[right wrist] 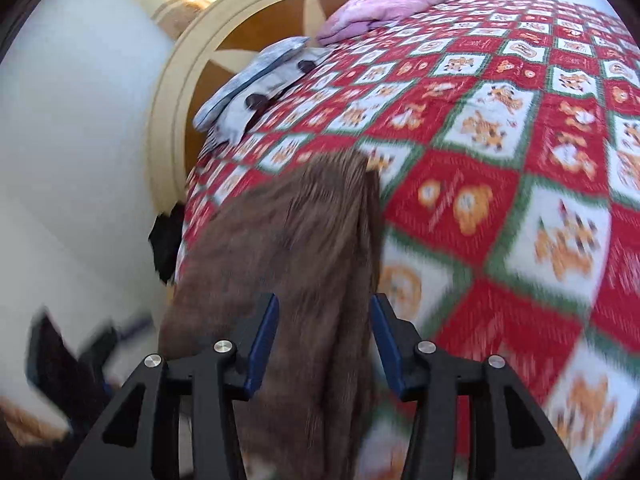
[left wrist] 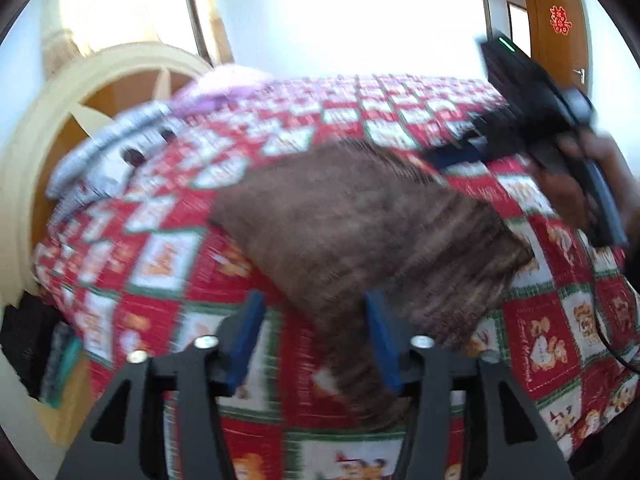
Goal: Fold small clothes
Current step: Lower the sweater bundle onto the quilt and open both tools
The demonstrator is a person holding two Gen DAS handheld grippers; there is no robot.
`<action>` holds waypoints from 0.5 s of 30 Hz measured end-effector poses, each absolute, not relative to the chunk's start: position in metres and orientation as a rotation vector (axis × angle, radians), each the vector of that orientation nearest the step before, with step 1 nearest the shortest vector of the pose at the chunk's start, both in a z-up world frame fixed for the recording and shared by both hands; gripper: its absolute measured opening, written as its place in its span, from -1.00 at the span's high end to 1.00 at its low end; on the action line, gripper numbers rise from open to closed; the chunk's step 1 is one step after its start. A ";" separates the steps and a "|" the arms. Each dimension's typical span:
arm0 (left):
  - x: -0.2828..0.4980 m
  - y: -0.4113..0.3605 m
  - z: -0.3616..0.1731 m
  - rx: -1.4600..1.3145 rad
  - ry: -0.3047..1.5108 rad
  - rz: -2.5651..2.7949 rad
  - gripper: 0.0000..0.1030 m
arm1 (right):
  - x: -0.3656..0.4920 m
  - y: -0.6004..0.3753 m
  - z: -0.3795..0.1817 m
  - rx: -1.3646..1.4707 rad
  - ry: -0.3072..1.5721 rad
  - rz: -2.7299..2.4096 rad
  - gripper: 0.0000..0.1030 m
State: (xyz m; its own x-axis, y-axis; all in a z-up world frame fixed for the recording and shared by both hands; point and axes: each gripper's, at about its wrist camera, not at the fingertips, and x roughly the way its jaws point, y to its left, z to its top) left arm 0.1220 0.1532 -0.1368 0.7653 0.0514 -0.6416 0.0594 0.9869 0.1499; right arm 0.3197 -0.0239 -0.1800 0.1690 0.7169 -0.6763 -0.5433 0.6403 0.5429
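Covering everything beneath both tools, the red, white and green patchwork quilt (right wrist: pixel 500 208) is loose enough that a low pinch could, I judge, drag it up with the garment. Over it lies the brown ribbed knitted garment (left wrist: pixel 360 216), one end running between the right gripper (right wrist: pixel 324 340) fingers, which stand wide and clamp nothing; lifting now would leave it behind. Its other end lies partly between the left gripper (left wrist: pixel 316 340) fingers, likewise spread wide. Both tools angle downward.

Checked quilt (right wrist: pixel 500 208), round headboard (right wrist: pixel 176 92), wooden door (left wrist: pixel 560 28).
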 end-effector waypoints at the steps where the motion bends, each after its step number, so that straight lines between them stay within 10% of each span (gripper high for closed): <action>1: 0.122 0.157 -0.132 0.161 0.681 0.011 -0.37 | 0.310 -0.026 -0.182 0.182 1.079 0.905 0.05; 5: 0.145 0.169 -0.120 0.153 0.630 0.073 -0.52 | 0.281 -0.021 -0.197 0.131 1.122 0.874 0.06; 7: 0.172 0.172 -0.126 0.162 0.629 0.095 -0.52 | 0.272 -0.016 -0.202 0.058 1.130 0.811 0.85; 15: 0.200 0.175 -0.175 0.265 0.620 0.224 -0.79 | 0.260 -0.028 -0.214 -0.008 1.118 0.720 0.86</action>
